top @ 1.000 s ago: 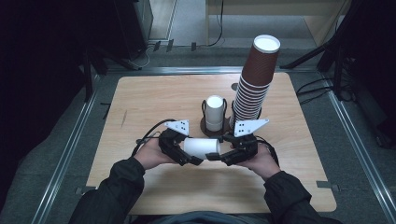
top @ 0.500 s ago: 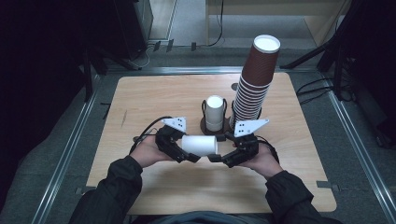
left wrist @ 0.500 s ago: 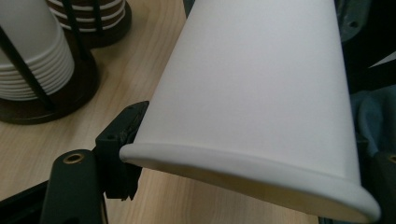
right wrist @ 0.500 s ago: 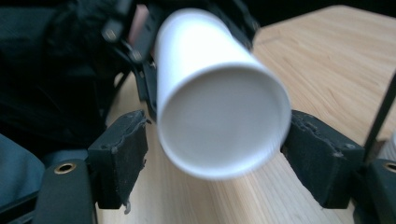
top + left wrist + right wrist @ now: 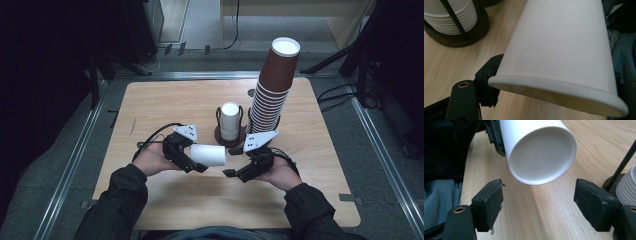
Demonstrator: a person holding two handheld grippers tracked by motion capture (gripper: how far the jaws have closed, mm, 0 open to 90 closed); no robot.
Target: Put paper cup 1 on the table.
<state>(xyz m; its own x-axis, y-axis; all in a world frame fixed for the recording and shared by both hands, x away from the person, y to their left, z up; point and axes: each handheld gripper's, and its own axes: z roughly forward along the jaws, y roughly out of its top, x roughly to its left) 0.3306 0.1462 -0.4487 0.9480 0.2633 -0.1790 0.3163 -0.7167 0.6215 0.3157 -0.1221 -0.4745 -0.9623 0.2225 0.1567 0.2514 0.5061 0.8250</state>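
Note:
My left gripper (image 5: 195, 161) is shut on a white paper cup (image 5: 209, 155) near its rim, holding it on its side just above the table. In the left gripper view the cup (image 5: 559, 42) lies across the frame, with one pad (image 5: 489, 72) pressed on its wall. My right gripper (image 5: 231, 172) faces the cup's closed bottom (image 5: 541, 152) from the right. Its jaws have just been opening; they now stand wide, pads (image 5: 489, 202) off the cup, with the bottom just beyond the tips.
A short stack of white cups (image 5: 230, 120) stands in a dark wire holder at the centre of the wooden table (image 5: 165, 105). A tall stack of brown cups (image 5: 272, 85) rises right beside it. Cables trail from both grippers.
The right gripper's jaws have spread and come off the end of the cup, leaving a small gap. The left gripper still holds the cup and has barely shifted.

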